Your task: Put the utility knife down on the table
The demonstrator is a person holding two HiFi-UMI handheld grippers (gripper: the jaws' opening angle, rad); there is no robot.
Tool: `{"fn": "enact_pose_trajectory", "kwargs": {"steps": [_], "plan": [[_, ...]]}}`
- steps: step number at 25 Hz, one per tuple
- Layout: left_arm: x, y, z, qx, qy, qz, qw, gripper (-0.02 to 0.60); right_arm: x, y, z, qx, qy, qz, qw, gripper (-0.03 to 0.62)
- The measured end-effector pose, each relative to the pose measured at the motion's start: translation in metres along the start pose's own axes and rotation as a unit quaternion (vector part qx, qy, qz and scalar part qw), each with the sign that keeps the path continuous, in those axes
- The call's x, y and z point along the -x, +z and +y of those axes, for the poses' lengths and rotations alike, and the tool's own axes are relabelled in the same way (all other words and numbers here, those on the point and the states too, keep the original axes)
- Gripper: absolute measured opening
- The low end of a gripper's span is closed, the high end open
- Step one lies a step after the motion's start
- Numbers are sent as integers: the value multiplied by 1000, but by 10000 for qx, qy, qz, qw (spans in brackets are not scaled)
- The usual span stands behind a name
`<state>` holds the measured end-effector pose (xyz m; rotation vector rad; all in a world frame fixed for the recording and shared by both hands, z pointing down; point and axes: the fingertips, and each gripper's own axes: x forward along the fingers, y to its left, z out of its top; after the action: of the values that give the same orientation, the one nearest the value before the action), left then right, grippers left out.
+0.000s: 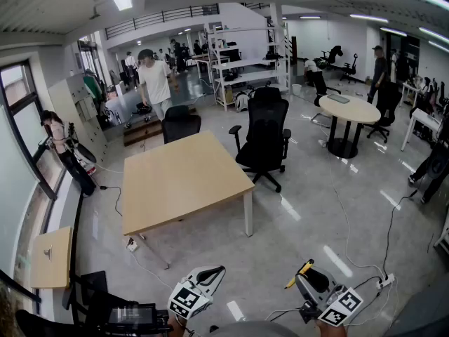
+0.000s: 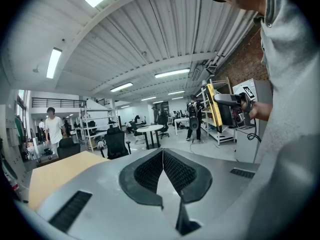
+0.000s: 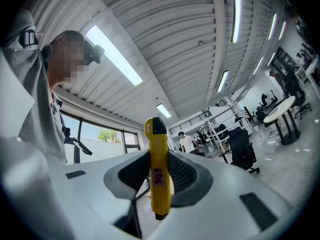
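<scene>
A yellow utility knife [image 3: 157,166] with a black tip stands upright between the pads of my right gripper [image 3: 159,171], which is shut on it. In the head view the utility knife [image 1: 299,272] sticks up out of the right gripper [image 1: 309,281] at the bottom right, well short of the wooden table [image 1: 179,177]. My left gripper [image 2: 162,169] is shut with nothing in it, its pads touching; the knife [image 2: 214,104] in the other gripper shows to its right. The left gripper [image 1: 203,286] hangs low at the bottom centre-left in the head view.
A black office chair [image 1: 265,137] stands right of the table, and another chair [image 1: 180,123] behind it. A round white table [image 1: 349,111] is at the far right. Cables and a power strip [image 1: 384,281] lie on the floor. A person [image 1: 155,81] stands behind the table.
</scene>
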<state>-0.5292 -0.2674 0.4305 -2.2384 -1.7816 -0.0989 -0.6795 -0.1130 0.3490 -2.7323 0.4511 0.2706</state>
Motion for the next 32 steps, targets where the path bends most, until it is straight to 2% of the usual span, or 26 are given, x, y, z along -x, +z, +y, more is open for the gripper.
{"fn": "enact_pose_trajectory", "kwargs": {"steps": [5,14,32], "plan": [[-1,-3,-35,81,-5,30,10000,5,36,2,-2,-8,-56,46,10000,117],[-11,11,-53,-38,-135,-43,9999,6,59,8,-1,-12,-154,-28,9999,117],[15,-12,-54,188,121,152,9996,5,48,-6,6,-193,46,165,9997,117]]}}
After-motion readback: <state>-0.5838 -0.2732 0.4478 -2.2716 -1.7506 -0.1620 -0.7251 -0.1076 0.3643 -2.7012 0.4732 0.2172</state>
